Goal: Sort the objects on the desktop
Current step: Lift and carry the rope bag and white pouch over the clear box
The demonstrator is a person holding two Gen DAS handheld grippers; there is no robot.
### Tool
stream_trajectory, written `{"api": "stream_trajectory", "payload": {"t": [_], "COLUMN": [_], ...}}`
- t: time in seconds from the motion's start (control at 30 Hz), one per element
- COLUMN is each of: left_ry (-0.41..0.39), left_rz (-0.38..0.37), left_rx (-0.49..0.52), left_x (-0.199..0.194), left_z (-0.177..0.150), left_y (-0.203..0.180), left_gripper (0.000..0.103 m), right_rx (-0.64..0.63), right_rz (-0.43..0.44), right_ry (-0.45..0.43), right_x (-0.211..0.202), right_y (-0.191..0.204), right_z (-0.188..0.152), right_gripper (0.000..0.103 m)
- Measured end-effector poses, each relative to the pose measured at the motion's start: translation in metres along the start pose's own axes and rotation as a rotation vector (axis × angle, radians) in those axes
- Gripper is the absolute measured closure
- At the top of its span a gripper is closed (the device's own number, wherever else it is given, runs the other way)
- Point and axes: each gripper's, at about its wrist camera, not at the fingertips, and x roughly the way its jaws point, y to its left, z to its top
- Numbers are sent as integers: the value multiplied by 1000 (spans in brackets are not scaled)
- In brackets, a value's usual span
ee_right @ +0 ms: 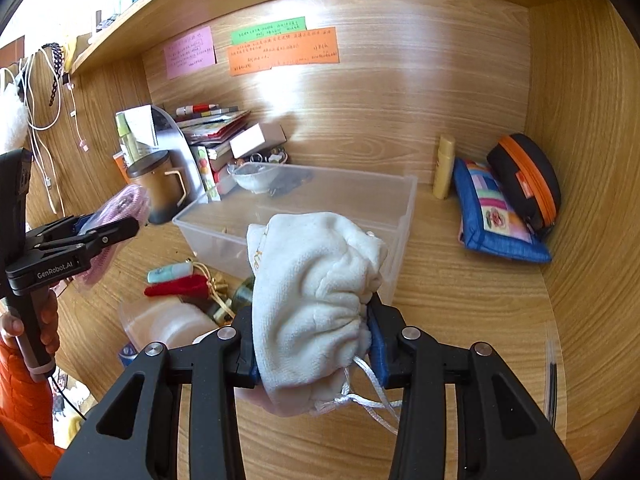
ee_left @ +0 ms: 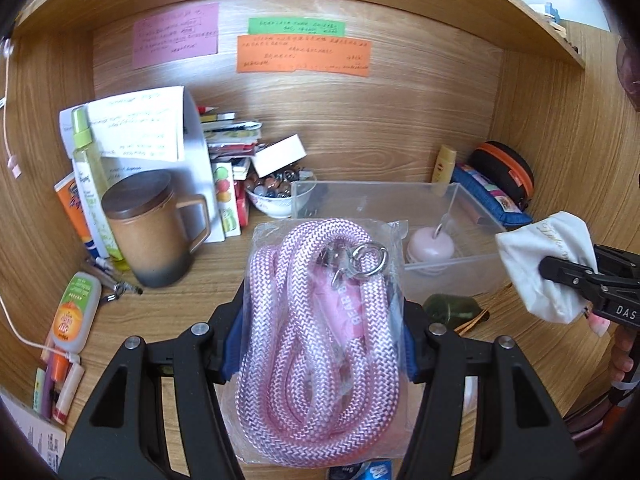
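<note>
My left gripper point(ee_left: 320, 344) is shut on a clear bag holding a coiled pink rope point(ee_left: 320, 340) with metal clasps, lifted above the desk. Seen from the right wrist, that gripper point(ee_right: 116, 232) hangs at the left with the pink rope point(ee_right: 124, 204) in it. My right gripper point(ee_right: 312, 344) is shut on a white drawstring pouch point(ee_right: 316, 280), its cord dangling below. The left wrist view shows the pouch point(ee_left: 544, 264) and right gripper point(ee_left: 568, 276) at the right edge. A clear plastic box point(ee_right: 304, 208) stands ahead, a pink round thing point(ee_left: 430, 246) inside it.
A brown lidded mug point(ee_left: 154, 228), spray bottle point(ee_left: 90, 176), stacked books and a bowl of beads point(ee_left: 276, 196) crowd the back left. A blue patchwork pouch point(ee_right: 496, 216), black-orange case point(ee_right: 528, 180) and yellow tube point(ee_right: 444, 168) sit at the right. Small trinkets point(ee_right: 188, 284) lie before the box.
</note>
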Motion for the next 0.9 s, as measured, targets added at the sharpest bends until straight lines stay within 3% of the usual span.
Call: {"api": "stream_trajectory", "payload": {"t": [0.53,0.9], "left_ry": [-15,25], "left_rz": [-65,-100], "left_rx": [33,42], "left_x": [28,54], "left_z": [39,51], "left_y": [-22,-26], "left_gripper": [43,43], "right_rx": [-8,14], "right_rz": [51,66], "right_ry": [-15,14], "right_x": [27,56], "right_y": [0,-6], "right_z": [32,49], "right_gripper": [67,67]}}
